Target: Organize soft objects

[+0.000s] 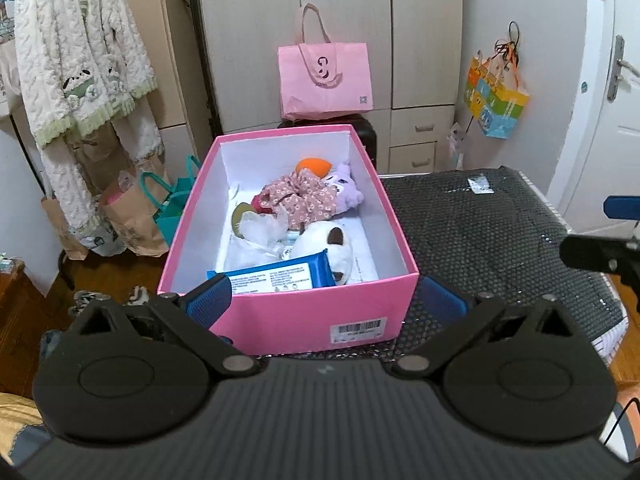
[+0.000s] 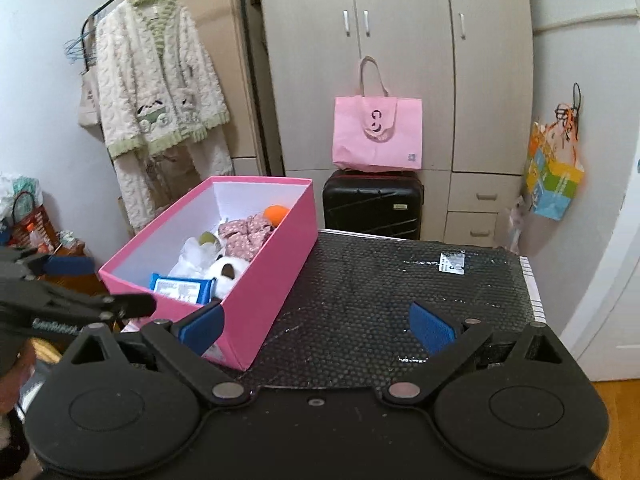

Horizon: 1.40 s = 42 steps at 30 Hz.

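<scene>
Over black matting (image 2: 360, 280), both claws, left (image 1: 326, 306) and right (image 2: 316, 328), gape wide, holding nothing.

A beige wardrobe (image 2: 400, 80) fills the back wall, drawers (image 2: 476, 212) at its lower right. A pink bag (image 2: 378, 136) sits on a black suitcase (image 2: 372, 208) before it. A fleecy robe (image 2: 156, 92) hangs at left. A white door (image 1: 612, 120) stands at right; the floor (image 1: 24, 312) is wood. A colourful bag (image 2: 554, 176) hangs on the wall.
</scene>
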Available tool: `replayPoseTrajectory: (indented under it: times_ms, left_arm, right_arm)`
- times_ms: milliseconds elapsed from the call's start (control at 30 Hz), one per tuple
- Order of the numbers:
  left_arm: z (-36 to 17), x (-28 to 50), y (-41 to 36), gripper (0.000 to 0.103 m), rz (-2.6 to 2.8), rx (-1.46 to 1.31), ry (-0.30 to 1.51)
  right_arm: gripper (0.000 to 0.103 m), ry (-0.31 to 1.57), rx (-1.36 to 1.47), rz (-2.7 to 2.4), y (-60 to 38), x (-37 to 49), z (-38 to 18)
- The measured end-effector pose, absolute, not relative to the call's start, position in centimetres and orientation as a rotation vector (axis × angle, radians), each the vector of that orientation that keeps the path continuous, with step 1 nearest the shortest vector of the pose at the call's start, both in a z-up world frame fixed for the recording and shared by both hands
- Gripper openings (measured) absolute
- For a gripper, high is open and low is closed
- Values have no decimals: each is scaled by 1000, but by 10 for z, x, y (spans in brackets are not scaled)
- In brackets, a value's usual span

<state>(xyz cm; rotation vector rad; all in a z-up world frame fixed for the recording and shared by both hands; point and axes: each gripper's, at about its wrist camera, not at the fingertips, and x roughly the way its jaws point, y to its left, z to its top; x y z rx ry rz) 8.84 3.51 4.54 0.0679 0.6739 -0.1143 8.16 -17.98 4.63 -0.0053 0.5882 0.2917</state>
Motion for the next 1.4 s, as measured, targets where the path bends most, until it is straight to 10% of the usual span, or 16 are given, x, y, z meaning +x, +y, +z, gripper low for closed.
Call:
replayPoseTrajectory:
  times_ms: [1400]
  left_arm:
    - [21,53,10,103,39,124,534]
  right_arm:
    - [101,578,-41,104,-205,60,8]
